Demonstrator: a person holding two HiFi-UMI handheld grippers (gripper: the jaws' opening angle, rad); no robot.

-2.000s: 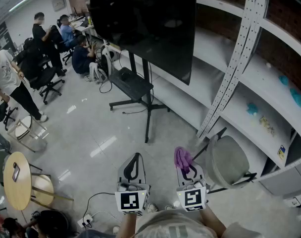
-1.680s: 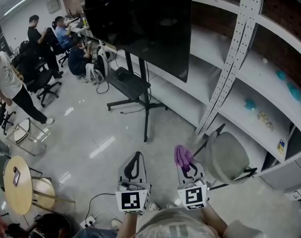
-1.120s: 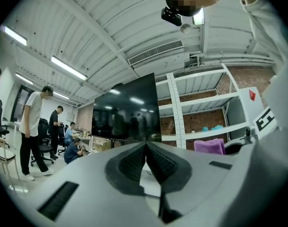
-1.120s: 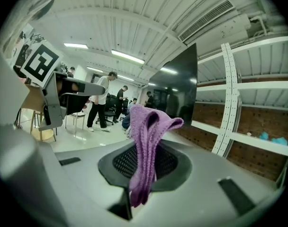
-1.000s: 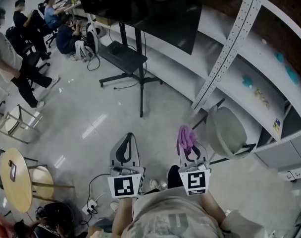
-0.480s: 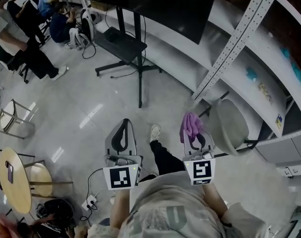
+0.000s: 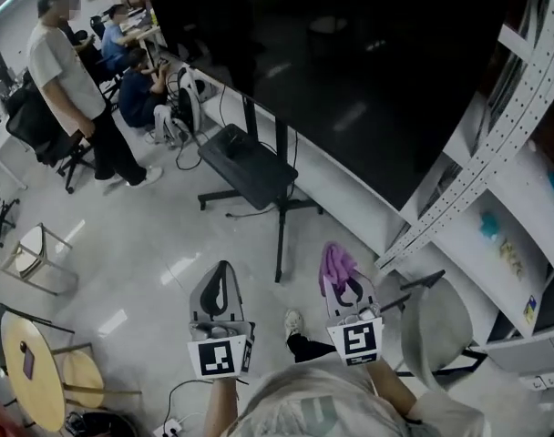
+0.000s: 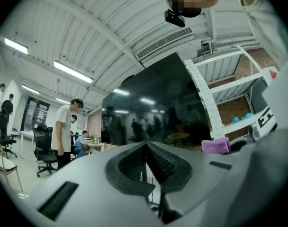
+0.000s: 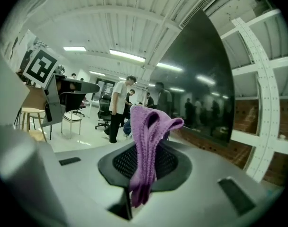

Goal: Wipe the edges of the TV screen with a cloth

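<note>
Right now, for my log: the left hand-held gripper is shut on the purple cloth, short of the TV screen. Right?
Wrong side: the right hand-held gripper is shut on the purple cloth, short of the TV screen, as the right gripper view shows.

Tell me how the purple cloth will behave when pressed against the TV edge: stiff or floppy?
Probably floppy: the purple cloth folds and droops above the shut jaws of the right gripper. Likely light. Its knitted-looking surface should grip, not slip.
</note>
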